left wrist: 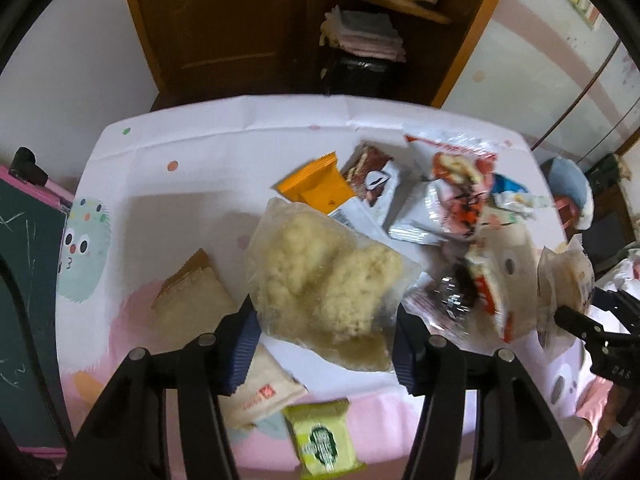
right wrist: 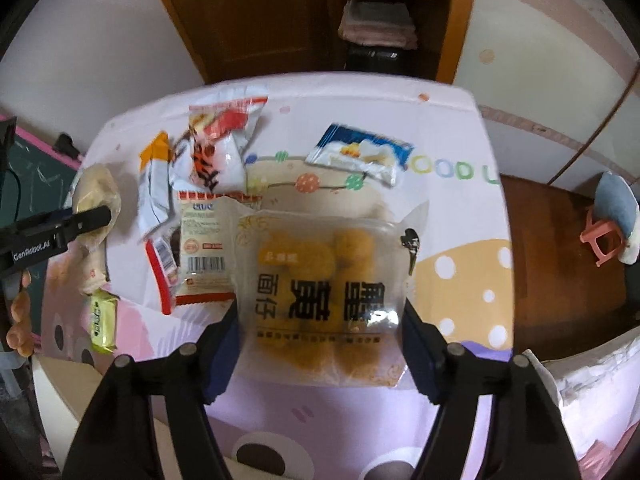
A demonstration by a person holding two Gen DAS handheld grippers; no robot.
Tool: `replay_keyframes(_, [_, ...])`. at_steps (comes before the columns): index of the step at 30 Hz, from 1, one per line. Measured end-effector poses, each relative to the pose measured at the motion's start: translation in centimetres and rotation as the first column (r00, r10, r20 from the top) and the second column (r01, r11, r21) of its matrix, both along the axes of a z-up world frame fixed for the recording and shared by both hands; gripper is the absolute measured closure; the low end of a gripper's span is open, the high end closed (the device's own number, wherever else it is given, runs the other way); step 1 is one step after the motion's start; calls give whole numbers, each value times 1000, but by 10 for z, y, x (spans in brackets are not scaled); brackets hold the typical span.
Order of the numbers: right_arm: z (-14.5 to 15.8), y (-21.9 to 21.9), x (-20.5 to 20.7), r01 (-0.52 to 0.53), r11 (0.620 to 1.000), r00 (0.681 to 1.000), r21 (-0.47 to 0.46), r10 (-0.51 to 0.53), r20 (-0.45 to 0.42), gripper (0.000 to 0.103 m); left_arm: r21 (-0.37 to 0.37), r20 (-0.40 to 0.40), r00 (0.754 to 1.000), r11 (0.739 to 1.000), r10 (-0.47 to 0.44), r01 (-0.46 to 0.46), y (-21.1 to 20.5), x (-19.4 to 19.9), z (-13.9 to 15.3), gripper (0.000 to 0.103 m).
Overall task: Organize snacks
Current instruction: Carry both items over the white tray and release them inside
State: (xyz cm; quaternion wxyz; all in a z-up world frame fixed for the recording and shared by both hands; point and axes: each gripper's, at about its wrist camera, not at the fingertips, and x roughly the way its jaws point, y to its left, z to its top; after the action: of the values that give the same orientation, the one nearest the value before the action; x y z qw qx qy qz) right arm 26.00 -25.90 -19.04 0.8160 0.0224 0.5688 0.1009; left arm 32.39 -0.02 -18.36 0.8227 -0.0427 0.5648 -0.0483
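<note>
**Lifting two snack packs at once**

Clamping a clear bag of pale crumbly cake in the left hand-held gripper, over the bench. Pinching a clear tray pack of golden pastries in the right hand-held gripper. Probably carrying next, needing steady grip. Blue-white sachet at one o'clock: right view only.

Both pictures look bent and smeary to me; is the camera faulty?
Probably not. Left wrist view: the fisheye lens bows the table edge and darkens the corners; the snack pile is smeared. Right wrist view: same bowing; the yellow snack tray between the fingers is soft, probably motion blur, with glare on its wrapper.
</note>
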Motion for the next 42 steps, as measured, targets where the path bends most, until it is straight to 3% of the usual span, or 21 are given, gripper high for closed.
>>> replay_keyframes(8, [51,-15,-47,85,994,989,69,-93,119,31,-97,94,994,994,-49,58,12,-49,65,47])
replay_keyframes(15, [130,3,-133,11,992,954,128,-49,295,29,-169,215,967,970,-138,176,13,-146,138,47])
replay_keyframes(21, [169,22,-208,-29,989,923,146,-30,382,26,-206,308,938,951,-160,230,15,-227,169,47])
replay_keyframes(25, [167,34,-253,-41,977,913,210,-49,404,25,-179,397,910,962,-121,206,17,-282,163,47])
replay_keyframes(27, [157,41,-267,-38,972,920,233,-57,388,25,-157,403,910,972,-98,174,17,-301,151,47])
replay_keyframes(33, [119,65,-276,-66,983,963,170,18,269,25,-102,280,951,981,-129,163,7,-318,104,47])
replay_keyframes(36, [104,69,-276,-56,985,978,163,21,207,23,-91,251,959,983,-130,157,4,-320,90,47])
replay_keyframes(39, [94,74,-276,-59,986,987,158,34,157,18,-127,205,968,977,-142,170,1,-320,77,46])
replay_keyframes(42, [85,83,-282,-69,993,992,98,58,115,16,-112,174,974,980,-146,167,-2,-319,69,42])
